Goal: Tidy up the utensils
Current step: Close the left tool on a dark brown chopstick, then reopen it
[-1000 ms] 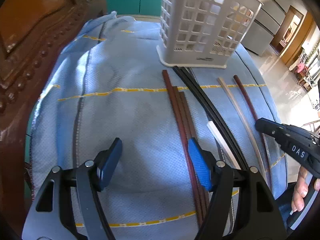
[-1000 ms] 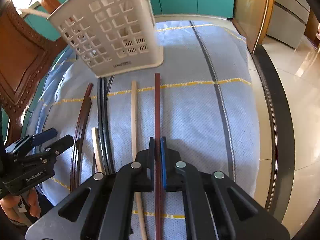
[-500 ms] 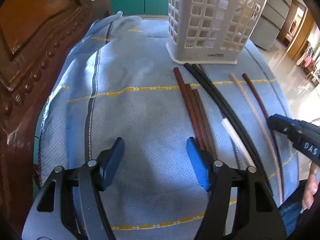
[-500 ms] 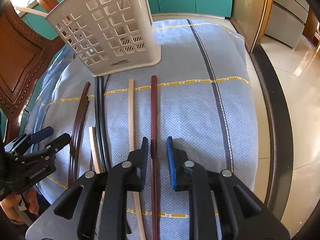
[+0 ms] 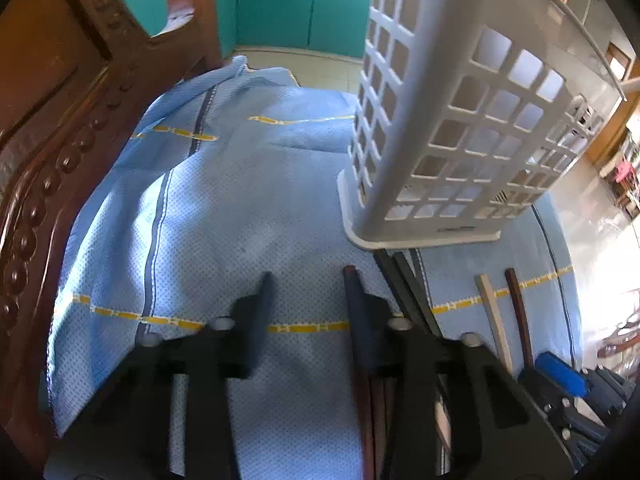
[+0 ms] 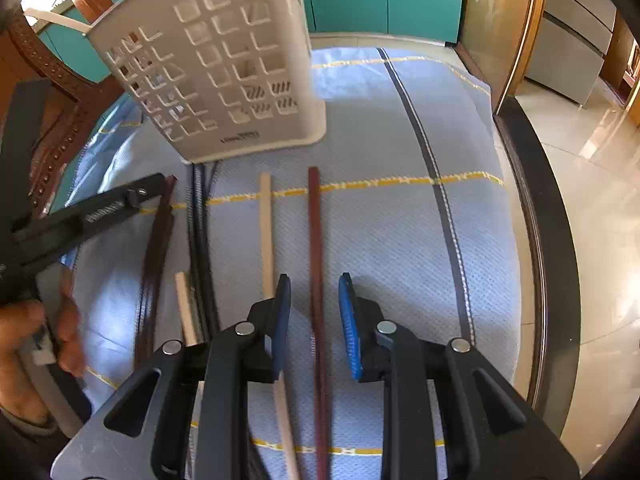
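Note:
A white lattice utensil basket [image 6: 224,68] stands at the back of the blue cloth; it also shows in the left wrist view [image 5: 472,128]. Chopsticks lie in front of it: a dark red-brown one [image 6: 316,248], a cream one [image 6: 266,228], a short cream piece [image 6: 185,304], black ones [image 6: 200,232] and a brown bundle [image 6: 158,248]. My right gripper [image 6: 312,300] is open, jaws either side of the red-brown chopstick. My left gripper [image 5: 306,312] is open and empty, low over the cloth, its right finger over the brown bundle [image 5: 366,392].
A carved wooden chair back [image 5: 60,128] rises along the left edge. The blue cloth [image 6: 400,220] covers the table; its right edge [image 6: 540,240] drops to a shiny floor. Teal cabinets stand behind.
My right gripper has opened off the red-brown chopstick, which lies on the cloth. My left gripper has moved forward and lower, towards the basket.

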A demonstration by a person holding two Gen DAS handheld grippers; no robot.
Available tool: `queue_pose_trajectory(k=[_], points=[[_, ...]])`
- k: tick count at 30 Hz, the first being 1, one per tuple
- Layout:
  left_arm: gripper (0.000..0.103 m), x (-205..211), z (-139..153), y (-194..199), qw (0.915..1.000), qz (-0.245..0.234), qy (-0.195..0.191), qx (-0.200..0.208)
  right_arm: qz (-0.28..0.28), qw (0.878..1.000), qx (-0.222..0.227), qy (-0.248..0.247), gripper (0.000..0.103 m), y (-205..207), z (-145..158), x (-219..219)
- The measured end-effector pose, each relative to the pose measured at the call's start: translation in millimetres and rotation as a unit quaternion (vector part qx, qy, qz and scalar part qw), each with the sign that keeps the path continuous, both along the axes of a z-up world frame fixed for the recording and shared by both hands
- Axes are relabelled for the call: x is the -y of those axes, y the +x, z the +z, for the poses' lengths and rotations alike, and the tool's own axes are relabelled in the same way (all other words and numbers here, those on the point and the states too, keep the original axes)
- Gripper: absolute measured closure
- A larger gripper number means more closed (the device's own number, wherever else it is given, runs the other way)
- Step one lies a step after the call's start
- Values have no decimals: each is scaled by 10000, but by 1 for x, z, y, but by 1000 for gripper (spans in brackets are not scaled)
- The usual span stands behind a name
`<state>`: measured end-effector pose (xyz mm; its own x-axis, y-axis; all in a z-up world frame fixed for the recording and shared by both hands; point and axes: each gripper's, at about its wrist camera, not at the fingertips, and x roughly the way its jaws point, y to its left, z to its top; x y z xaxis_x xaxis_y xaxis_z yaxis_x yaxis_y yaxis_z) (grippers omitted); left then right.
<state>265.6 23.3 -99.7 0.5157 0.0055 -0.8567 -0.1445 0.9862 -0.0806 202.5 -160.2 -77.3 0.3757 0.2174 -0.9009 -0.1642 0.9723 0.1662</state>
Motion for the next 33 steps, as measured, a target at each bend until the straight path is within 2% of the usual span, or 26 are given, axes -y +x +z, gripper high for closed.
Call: queue_pose_trajectory(k=[1, 6, 8, 10, 12, 16, 20, 22, 24, 27, 30, 33], points=[[89, 0, -1, 0, 9999, -80, 78, -115, 5, 10000, 8, -20, 78, 0, 0, 1], [91, -8, 1, -16, 9992, -248, 204, -256, -41, 10000, 16, 3, 78, 1, 0, 8], [91, -17, 1, -21, 9997, -159, 3, -181, -46, 10000, 15, -13, 78, 3, 0, 6], [80, -25, 2, -21, 9992, -39, -382, -89, -32, 10000, 2, 6, 77, 3, 0, 2], [73, -27, 1, -19, 9984, 34, -571, -5, -4, 10000, 21, 22, 74, 4, 0, -4], [60, -10, -4, -11, 9988, -6, -467, 112, -30, 9999, 97, -83, 72, 6, -1, -9], [58, 10, -5, -3, 9999, -59, 72, 127, 8, 9997, 166, -176, 71, 7, -2, -13], [62, 15, -9, 9, 9990, -55, 415, 133, 32, 9995, 201, -228, 69, 6, -2, -13], [69, 16, -8, 6, 9987, -70, 480, 164, 23, 9995, 209, -234, 68, 7, -2, -11], [90, 18, -7, 3, 9977, -329, 584, 112, -58, 9996, 185, -203, 68, 8, -2, -4], [92, 17, -5, -2, 9970, -461, 626, 43, -150, 9996, 156, -163, 68, 10, 0, 4], [92, 6, -3, -14, 9977, -556, 374, -52, -173, 9996, 177, -126, 67, 11, 2, 6]])
